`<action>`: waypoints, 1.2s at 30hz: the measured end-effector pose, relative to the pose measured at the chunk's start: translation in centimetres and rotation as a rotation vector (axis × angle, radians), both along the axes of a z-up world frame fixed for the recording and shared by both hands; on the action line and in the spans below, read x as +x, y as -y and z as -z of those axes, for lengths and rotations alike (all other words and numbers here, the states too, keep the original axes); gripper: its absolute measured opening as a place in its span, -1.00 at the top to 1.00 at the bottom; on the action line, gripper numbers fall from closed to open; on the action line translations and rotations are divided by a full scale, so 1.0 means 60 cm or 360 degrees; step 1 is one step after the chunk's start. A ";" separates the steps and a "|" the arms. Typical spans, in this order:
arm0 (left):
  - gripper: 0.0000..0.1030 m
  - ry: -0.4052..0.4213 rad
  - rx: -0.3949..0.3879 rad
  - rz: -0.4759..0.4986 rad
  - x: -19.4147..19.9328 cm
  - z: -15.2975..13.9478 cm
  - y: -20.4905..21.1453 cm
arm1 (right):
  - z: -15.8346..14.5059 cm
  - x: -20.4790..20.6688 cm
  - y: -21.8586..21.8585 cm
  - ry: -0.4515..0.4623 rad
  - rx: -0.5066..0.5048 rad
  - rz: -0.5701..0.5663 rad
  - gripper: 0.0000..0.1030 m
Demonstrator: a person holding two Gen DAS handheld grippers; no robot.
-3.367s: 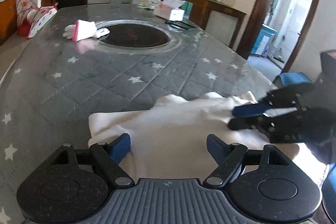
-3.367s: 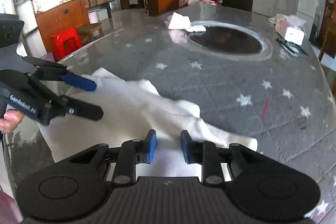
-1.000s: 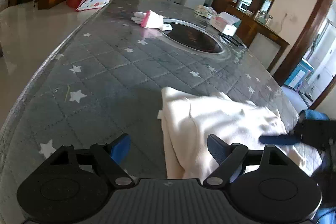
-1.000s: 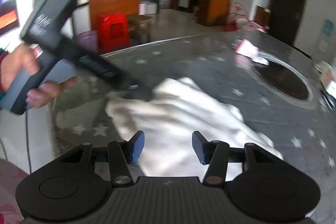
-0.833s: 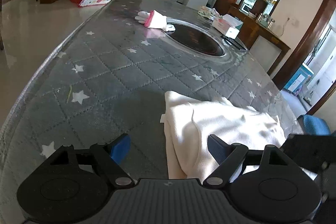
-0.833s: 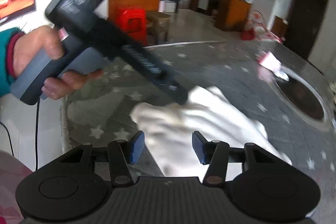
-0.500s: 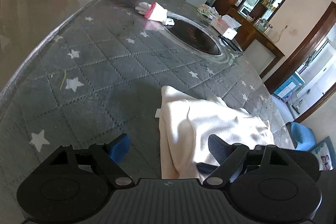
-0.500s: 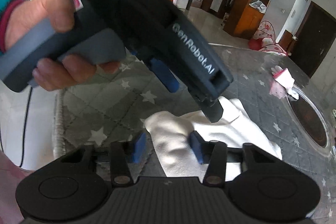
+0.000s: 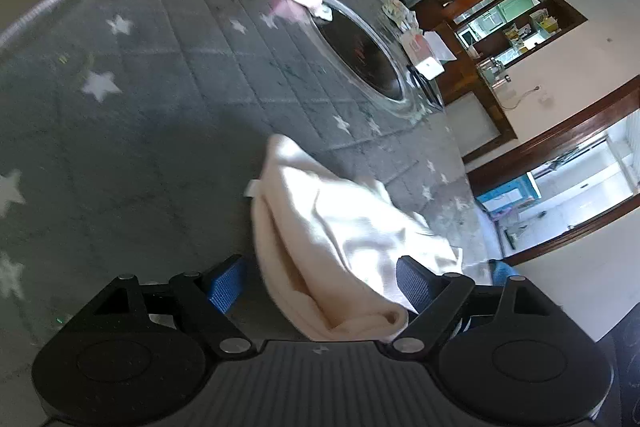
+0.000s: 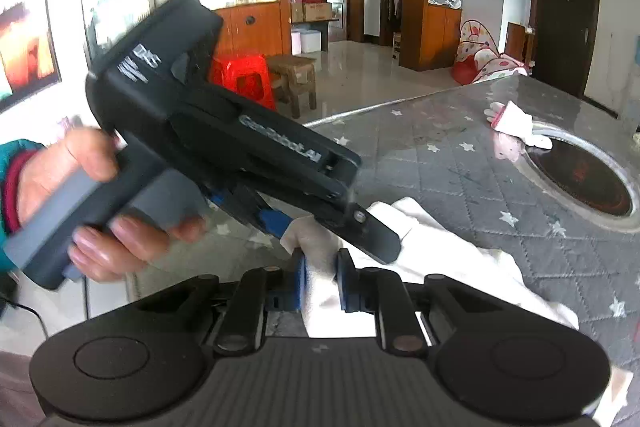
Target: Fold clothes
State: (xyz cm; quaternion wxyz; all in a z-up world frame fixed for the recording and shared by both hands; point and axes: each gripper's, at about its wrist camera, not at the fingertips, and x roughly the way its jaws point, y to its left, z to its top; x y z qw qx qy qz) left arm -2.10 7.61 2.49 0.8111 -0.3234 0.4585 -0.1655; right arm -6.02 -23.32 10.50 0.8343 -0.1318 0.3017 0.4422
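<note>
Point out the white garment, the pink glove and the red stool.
white garment (image 9: 352,227), left wrist view, sunlit middle.
pink glove (image 10: 514,121), right wrist view, cuff.
red stool (image 10: 240,75), right wrist view, seat front.

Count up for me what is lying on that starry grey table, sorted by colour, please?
Cream or white: 2, the cream garment being folded and a white box by the far edge
Pink and white: 1, the small cloth item beside the round dark inset
Mixed pale colours: 1, a crumpled bundle, too far to identify
Total: 4
</note>
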 end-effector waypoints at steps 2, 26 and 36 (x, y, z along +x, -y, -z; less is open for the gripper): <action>-0.58 -0.0021 -0.0039 0.0008 0.007 0.002 0.010 | -0.005 -0.003 0.008 -0.0013 0.0030 -0.0003 0.74; 0.57 -0.0039 0.0019 -0.0024 0.015 0.023 0.040 | 0.006 0.014 0.179 -0.0004 0.0019 0.0478 0.18; 0.56 0.0019 0.0120 0.0004 0.007 0.015 0.050 | 0.053 0.058 0.284 -0.0132 0.0045 0.0917 0.03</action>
